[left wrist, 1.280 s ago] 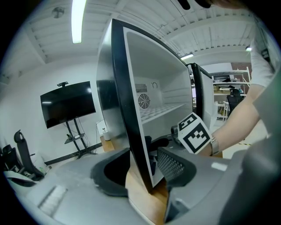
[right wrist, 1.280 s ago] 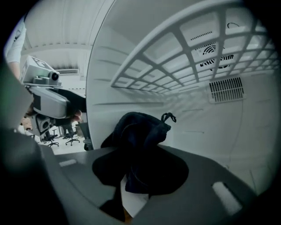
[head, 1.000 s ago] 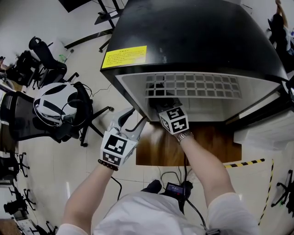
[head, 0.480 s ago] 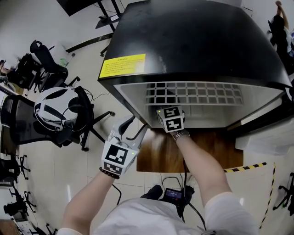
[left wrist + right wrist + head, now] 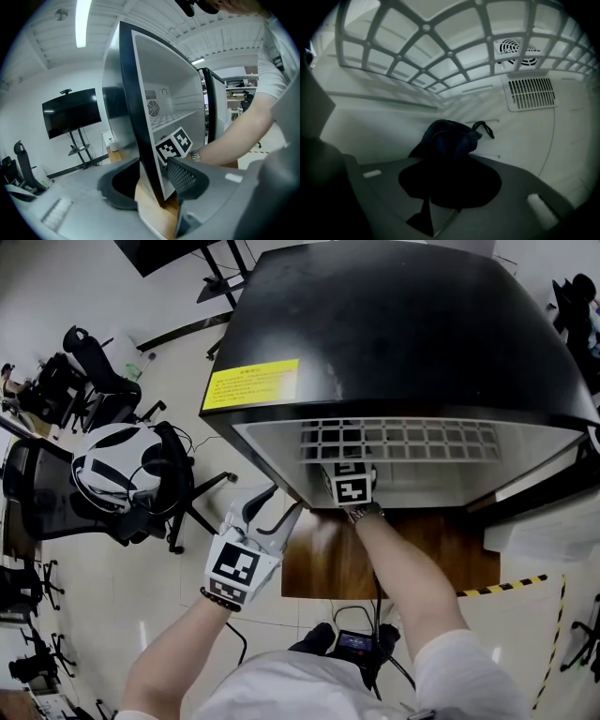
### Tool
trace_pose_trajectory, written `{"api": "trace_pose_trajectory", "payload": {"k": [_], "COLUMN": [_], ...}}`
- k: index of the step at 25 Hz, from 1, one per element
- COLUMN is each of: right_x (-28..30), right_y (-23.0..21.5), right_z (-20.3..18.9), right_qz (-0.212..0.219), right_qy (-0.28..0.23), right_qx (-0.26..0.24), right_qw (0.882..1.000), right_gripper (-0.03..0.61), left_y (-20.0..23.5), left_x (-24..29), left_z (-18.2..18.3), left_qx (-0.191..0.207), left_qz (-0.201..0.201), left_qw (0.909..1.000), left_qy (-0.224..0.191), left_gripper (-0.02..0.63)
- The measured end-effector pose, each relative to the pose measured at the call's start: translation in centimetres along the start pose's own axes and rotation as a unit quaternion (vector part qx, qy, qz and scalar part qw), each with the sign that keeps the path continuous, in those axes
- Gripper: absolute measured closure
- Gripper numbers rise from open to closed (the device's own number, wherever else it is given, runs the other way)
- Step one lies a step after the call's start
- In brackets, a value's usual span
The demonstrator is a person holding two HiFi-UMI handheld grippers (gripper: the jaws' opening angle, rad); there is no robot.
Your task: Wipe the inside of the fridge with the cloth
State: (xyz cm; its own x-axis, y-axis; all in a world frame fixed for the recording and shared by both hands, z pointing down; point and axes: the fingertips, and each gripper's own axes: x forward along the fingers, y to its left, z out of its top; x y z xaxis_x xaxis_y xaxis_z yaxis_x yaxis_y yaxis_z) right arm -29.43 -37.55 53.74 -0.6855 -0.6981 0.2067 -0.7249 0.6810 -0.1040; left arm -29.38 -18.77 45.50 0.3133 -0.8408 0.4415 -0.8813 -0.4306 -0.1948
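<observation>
The black fridge (image 5: 403, 324) stands open, showing a white interior and a white wire shelf (image 5: 403, 439). My right gripper (image 5: 450, 176) reaches deep inside under that shelf and is shut on a dark cloth (image 5: 451, 138). The bunched cloth rests against the white inner wall. From the head view only its marker cube (image 5: 350, 486) and the forearm show. My left gripper (image 5: 272, 507) sits at the fridge's lower left front corner. Its jaws straddle the front edge of the side wall (image 5: 140, 140), one outside and one inside, clamped on it.
Inside the fridge, a slotted vent (image 5: 532, 93) and a round fan grille (image 5: 515, 49) lie beyond the cloth. The fridge stands on a wooden board (image 5: 412, 559). Office chairs (image 5: 122, 465) crowd the floor at left. Cables and a small device (image 5: 361, 643) lie by the person's feet.
My right gripper has pushed further into the fridge with the cloth, its marker cube sliding up under the shelf. The left gripper has stayed at the side wall.
</observation>
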Motion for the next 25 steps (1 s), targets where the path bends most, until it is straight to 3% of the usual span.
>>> {"api": "trace_pose_trajectory", "payload": {"k": [25], "right_x": [-3.1], "right_y": [-9.5], "right_z": [-0.1], "right_qz": [-0.123], "right_qy": [0.003], "right_qx": [0.002], "right_qw": [0.992], "right_gripper": [0.456], "left_y": [0.4], "left_x": [0.1], "left_z": [-0.1], "left_qx": [-0.002], "left_qz": [0.031], "left_qw": [0.9995], "left_qy": [-0.006], "left_gripper": [0.436]}}
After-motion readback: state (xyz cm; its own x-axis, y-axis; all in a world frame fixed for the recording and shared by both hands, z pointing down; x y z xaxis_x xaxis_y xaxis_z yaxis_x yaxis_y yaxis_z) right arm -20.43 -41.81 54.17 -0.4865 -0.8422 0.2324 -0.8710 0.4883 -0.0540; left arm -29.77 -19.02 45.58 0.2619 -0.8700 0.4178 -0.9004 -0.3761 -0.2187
